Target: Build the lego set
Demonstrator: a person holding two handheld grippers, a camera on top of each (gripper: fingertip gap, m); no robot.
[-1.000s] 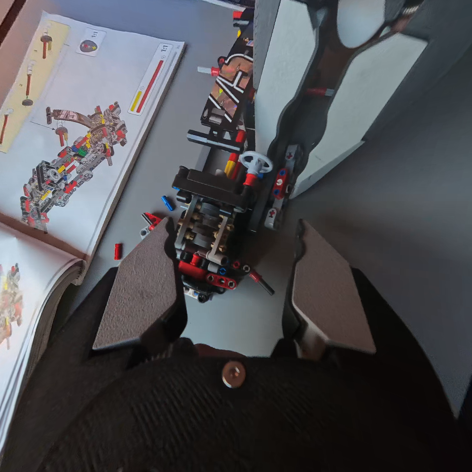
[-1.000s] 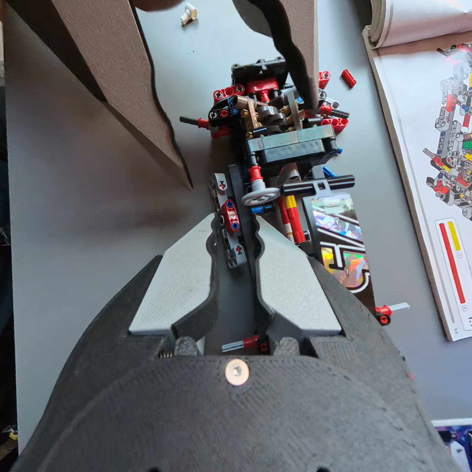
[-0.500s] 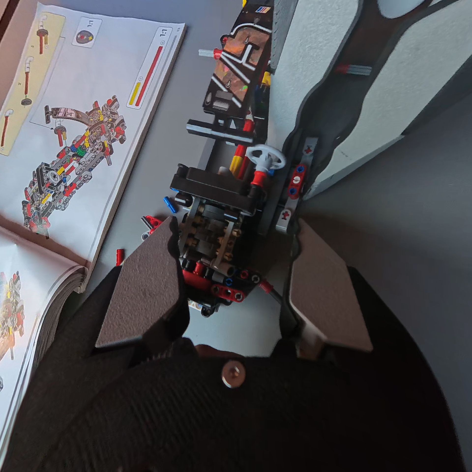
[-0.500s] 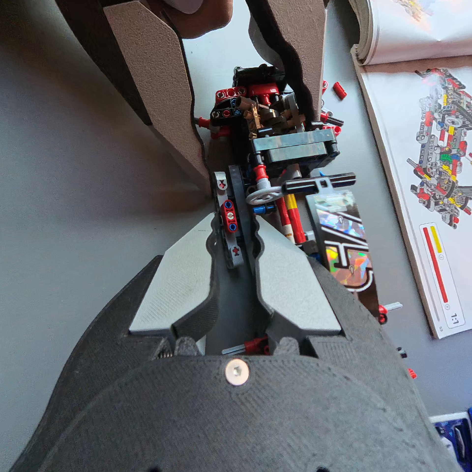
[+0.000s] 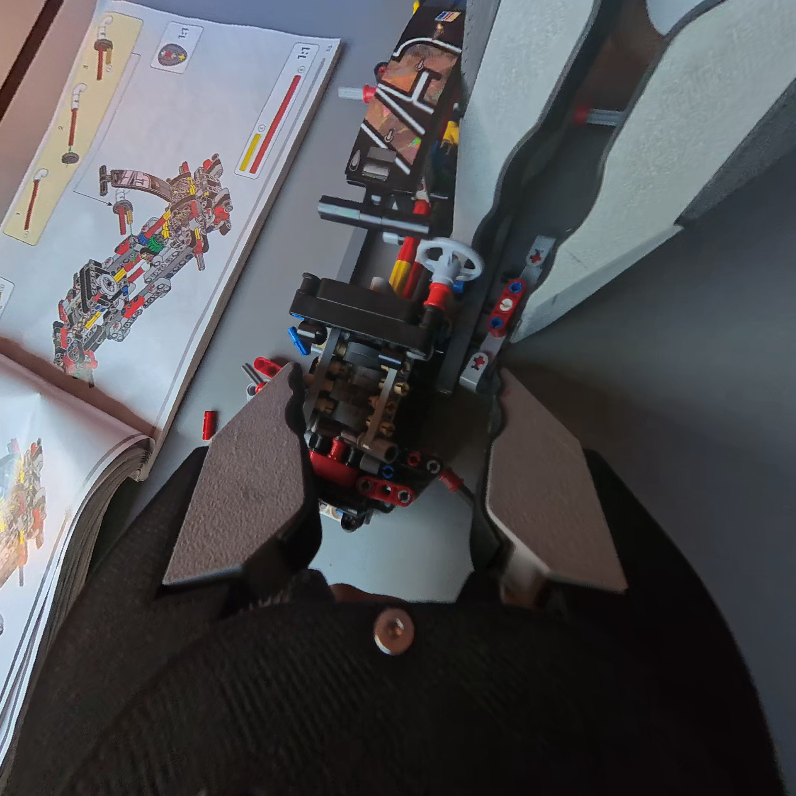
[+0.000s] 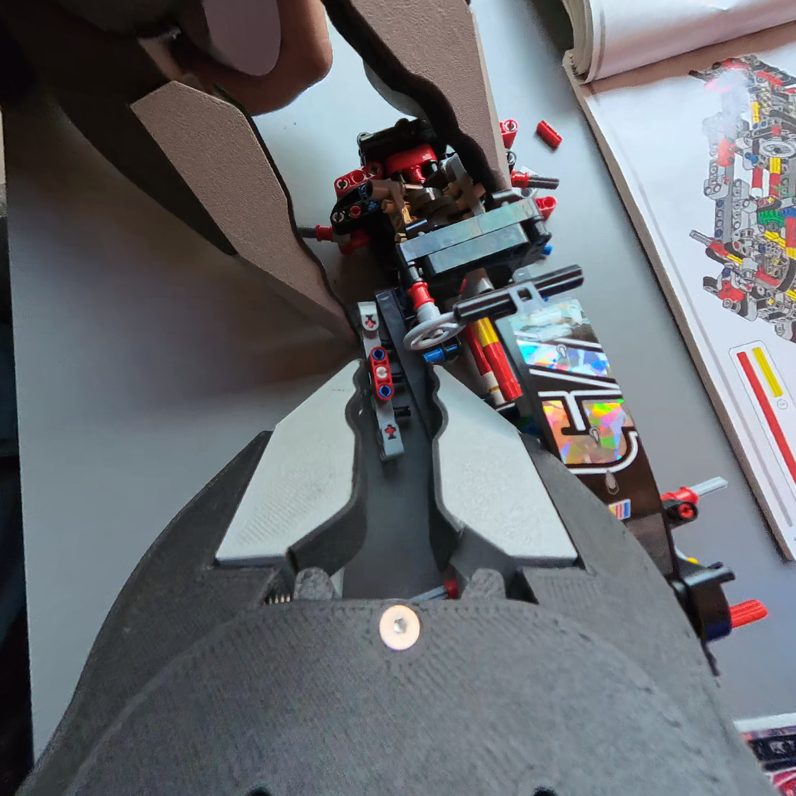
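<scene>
Model: one partly built toy car of black, grey and red plastic building pieces (image 6: 465,241) lies on the grey worktop (image 6: 150,344), its engine end at 12 o'clock in the right wrist view and its black panel with a shiny holographic sticker (image 6: 581,400) at 3 o'clock.
Wheel: one small grey steering wheel (image 6: 430,334) stands at the model's middle.
Right gripper: the right gripper (image 6: 394,383) has its jaws clamped on the model's side frame, a grey beam carrying one short red three-hole beam (image 6: 381,372); both pads press the frame.
Left gripper: the left gripper (image 5: 396,379) has its jaws wide apart around the engine end; the left pad lies against the engine block, the right fingertip (image 5: 508,387) stands just beside the grey beam's end, and nothing is gripped.
Loose parts: one short red pin (image 5: 209,424) lies at 9 o'clock of the left jaws.
Booklet: one open instruction booklet (image 5: 150,194) lies at 10 o'clock in the left wrist view.
</scene>
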